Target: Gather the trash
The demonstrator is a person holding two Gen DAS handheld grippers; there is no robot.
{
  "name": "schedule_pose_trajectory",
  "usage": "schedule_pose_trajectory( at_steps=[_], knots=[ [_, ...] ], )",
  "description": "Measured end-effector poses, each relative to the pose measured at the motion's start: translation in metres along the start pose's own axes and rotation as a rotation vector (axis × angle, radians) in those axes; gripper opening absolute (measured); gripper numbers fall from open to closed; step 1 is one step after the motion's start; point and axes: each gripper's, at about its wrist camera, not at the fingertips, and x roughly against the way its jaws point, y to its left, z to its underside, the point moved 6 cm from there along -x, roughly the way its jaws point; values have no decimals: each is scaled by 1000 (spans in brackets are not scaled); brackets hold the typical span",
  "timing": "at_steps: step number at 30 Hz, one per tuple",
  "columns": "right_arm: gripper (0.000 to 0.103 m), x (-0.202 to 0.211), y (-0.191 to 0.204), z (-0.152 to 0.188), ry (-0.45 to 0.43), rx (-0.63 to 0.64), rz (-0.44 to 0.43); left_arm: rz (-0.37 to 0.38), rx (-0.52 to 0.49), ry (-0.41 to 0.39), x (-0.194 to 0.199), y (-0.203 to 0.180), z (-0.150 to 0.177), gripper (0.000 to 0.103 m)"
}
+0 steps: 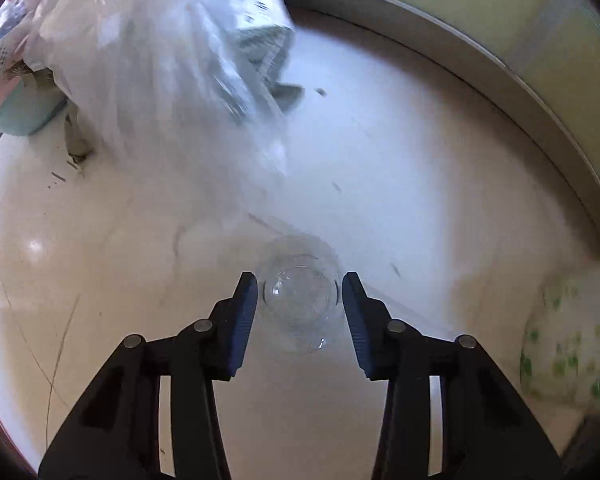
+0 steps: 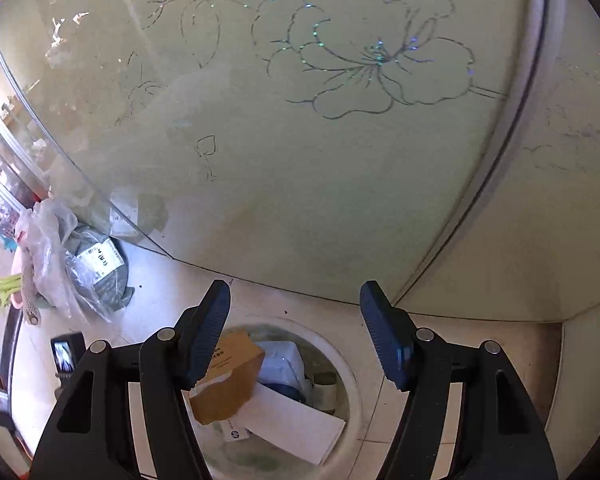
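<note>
Left gripper [image 1: 300, 290] points steeply down at a clear plastic cup [image 1: 298, 300] that sits upright on the white bench [image 1: 440, 200], lower centre of the left wrist view. Jaws straddle the cup, one blue pad [image 1: 246, 320] on each side, small gaps showing, so released, not yet gripping. The cup looks thin and see-through, so its rim edges are hard to read; I can't tell how deep the pads sit along its wall.

Step in hand, as I read it: pinch the cup. Do it well: centre it between the pads, go low enough to catch the wall rather than the lip, close gently since thin plastic will likely buckle or squirt out.

Right gripper [image 2: 296, 300] is released, nothing between its jaws. It hovers above a round bin [image 2: 352, 380], bottom centre of the right wrist view, which holds a brown carton [image 2: 232, 376] and white paper. Likely drop target.

Crumpled plastic bag [image 1: 148, 60] upper left, near the cup's far side but apart; keep the pads off it.
</note>
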Motion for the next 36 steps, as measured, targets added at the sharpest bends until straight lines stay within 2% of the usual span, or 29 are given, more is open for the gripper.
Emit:
schedule_pose_trajectory(
  at_steps=[3, 5, 6, 8, 11, 12, 15, 17, 20, 24, 27, 29, 31, 34, 36],
  knots=[
    [64, 6, -1, 2, -7, 16, 9, 11, -71, 15, 3, -10, 13, 43],
    [64, 9, -1, 4, -9, 35, 22, -1, -96, 19, 2, -17, 15, 50],
    [64, 9, 0, 6, -8, 48, 32, 1, -102, 23, 0, -20, 13, 58],
    [64, 13, -2, 9, -5, 77, 59, -11, -103, 19, -2, -25, 8, 63],
    [64, 21, -6, 15, -2, 102, 93, -44, -130, 10, -5, -31, 3, 62],
    [64, 22, -8, 16, -2, 104, 100, -47, -140, 18, -7, -33, 3, 51],
    [64, 30, -17, 20, -2, 85, 107, -88, -197, 18, -7, -38, 6, 51],
    [64, 34, -23, 23, 2, 53, 98, -88, -210, 31, -7, -40, 9, 51],
    [64, 38, -29, 29, 6, 2, 79, -55, -211, 40, 2, -45, 8, 50],
    [64, 44, -34, 37, 14, -55, 58, 27, -252, -17, 59, -70, 3, 50],
    [64, 48, -38, 47, 40, -106, 54, 108, -314, -96, 119, -106, -6, 50],
    [64, 51, -40, 55, 66, -163, 23, 164, -347, -126, 155, -134, -17, 50],
    [64, 56, -42, 62, 80, -227, 8, 213, -383, -149, 184, -163, -15, 50],
    [64, 66, -45, 70, 93, -295, 4, 306, -434, -127, 210, -210, -11, 50],
    [64, 74, -45, 73, 109, -333, -2, 343, -477, -106, 219, -235, -4, 50]
  ],
)
